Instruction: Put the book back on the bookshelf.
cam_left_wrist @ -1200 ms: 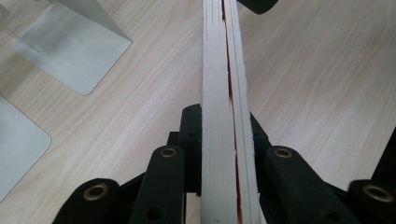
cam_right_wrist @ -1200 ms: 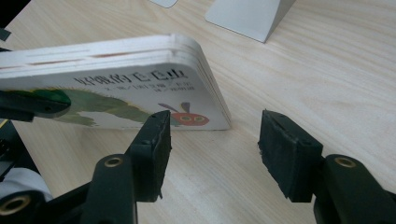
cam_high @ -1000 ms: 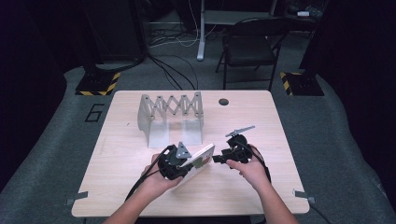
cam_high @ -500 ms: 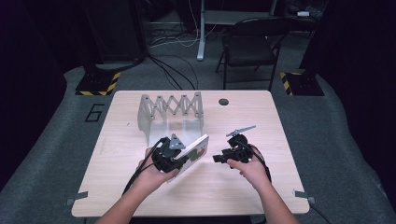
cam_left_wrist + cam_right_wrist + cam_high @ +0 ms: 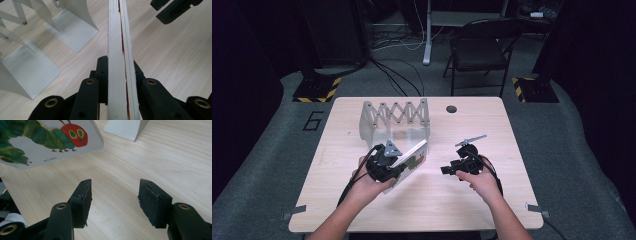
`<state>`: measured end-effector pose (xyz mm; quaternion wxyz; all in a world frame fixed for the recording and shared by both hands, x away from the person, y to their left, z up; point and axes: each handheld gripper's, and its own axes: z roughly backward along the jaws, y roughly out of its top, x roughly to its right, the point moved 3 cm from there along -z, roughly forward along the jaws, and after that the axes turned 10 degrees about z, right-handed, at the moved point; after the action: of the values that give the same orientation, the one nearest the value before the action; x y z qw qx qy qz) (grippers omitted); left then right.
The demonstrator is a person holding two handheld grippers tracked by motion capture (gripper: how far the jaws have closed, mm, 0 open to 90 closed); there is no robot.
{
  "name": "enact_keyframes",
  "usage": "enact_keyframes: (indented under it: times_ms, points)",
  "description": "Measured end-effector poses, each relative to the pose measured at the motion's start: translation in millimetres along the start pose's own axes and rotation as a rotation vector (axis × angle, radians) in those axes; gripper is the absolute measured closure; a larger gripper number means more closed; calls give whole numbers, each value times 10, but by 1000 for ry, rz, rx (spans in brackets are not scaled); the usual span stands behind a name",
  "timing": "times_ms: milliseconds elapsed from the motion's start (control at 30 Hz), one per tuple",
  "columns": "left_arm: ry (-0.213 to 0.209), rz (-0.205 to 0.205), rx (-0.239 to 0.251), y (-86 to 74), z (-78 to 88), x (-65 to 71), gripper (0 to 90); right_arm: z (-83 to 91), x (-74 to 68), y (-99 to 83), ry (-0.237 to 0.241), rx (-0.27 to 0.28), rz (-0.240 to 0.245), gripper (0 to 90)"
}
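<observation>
A board book (image 5: pixel 411 156) with a green caterpillar on its cover (image 5: pixel 50 140) hangs tilted just above the wooden table (image 5: pixel 512 130). My left gripper (image 5: pixel 403 167) is shut on its lower edge. In the left gripper view the book's page edges (image 5: pixel 120 37) run straight up between the black jaws. My right gripper (image 5: pixel 446 170) sits a short way right of the book, low over the table. Its jaws stand apart with nothing between them (image 5: pixel 114 192). A white accordion rack (image 5: pixel 397 117) stands behind the book, its flat feet (image 5: pixel 72 32) close by.
A small dark round hole (image 5: pixel 451 109) sits near the table's far edge. A folding chair (image 5: pixel 477 50) and cables lie on the floor beyond. The right gripper's body (image 5: pixel 172 10) shows at the top right of the left gripper view.
My left hand has carried the book leftward and a bit up, away from the right gripper and toward the rack. The right gripper has stayed where it was.
</observation>
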<state>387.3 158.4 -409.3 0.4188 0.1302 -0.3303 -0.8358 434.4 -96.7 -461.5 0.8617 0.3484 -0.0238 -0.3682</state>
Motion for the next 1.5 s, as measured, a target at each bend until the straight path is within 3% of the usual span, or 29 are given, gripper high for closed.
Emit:
enact_keyframes:
  times_ms: [633,933,1500]
  points:
    - [75,86,21,-54,268,-432,762,-47,-15,20,-7,-3,-10,439]
    - [101,114,18,-63,336,-552,763,-68,-11,26,-4,-8,13,438]
    - [153,175,29,-44,451,-835,763,-76,-12,32,0,1,7,437]
